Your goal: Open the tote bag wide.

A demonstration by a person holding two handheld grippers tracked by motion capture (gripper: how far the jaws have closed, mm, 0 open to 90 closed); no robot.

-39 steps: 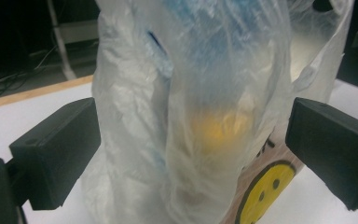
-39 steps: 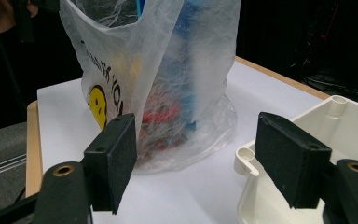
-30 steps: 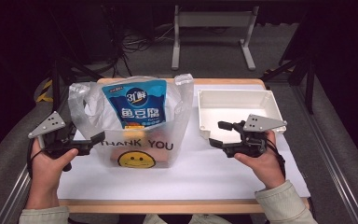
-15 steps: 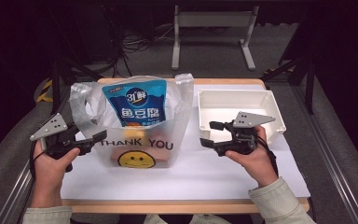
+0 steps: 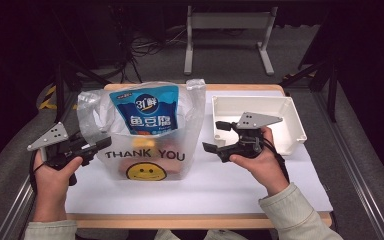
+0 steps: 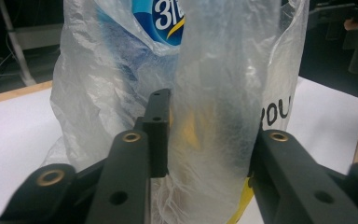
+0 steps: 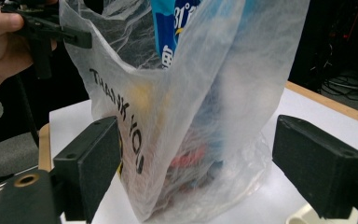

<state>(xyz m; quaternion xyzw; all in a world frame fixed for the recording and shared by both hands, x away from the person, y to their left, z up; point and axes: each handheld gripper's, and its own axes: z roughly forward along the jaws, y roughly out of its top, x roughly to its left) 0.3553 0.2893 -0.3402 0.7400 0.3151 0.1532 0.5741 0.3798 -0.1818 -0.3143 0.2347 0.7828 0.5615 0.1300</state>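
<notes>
Left gripper point(image 5: 100, 143) had just been closing on the side fold of the translucent white plastic shopping bag printed with "THANK YOU" and a yellow smiley face point(image 5: 145, 150); in its own view the film bunched between the jaws, with one black pad point(image 6: 157, 128) against it and the other hidden behind the plastic, so the pinch looked made or very nearly made. Right gripper point(image 5: 217, 135) had just been opening and hung released beside the bag's opposite side, not touching it, its two pads point(image 7: 95, 161) standing wide with the bag framed between them. That bag stood upright near the middle of the table, holding a blue pouch with white characters point(image 5: 147, 110) and some red and yellow items low down that were too blurred to name. To do this step well, the left pinch probably needed to take a doubled fold high on the wall rather than a single layer, which could slip or tear, while the right came in level for a matching bite. A white paper sheet point(image 5: 260, 185) covered the wooden tabletop point(image 5: 195, 221), with an empty white rectangular plastic tray point(image 5: 295, 120) right of the bag. Beyond lay a dim room with a grey carpeted floor point(image 5: 230, 60), loose cables and a pale metal stand point(image 5: 227, 30).
</notes>
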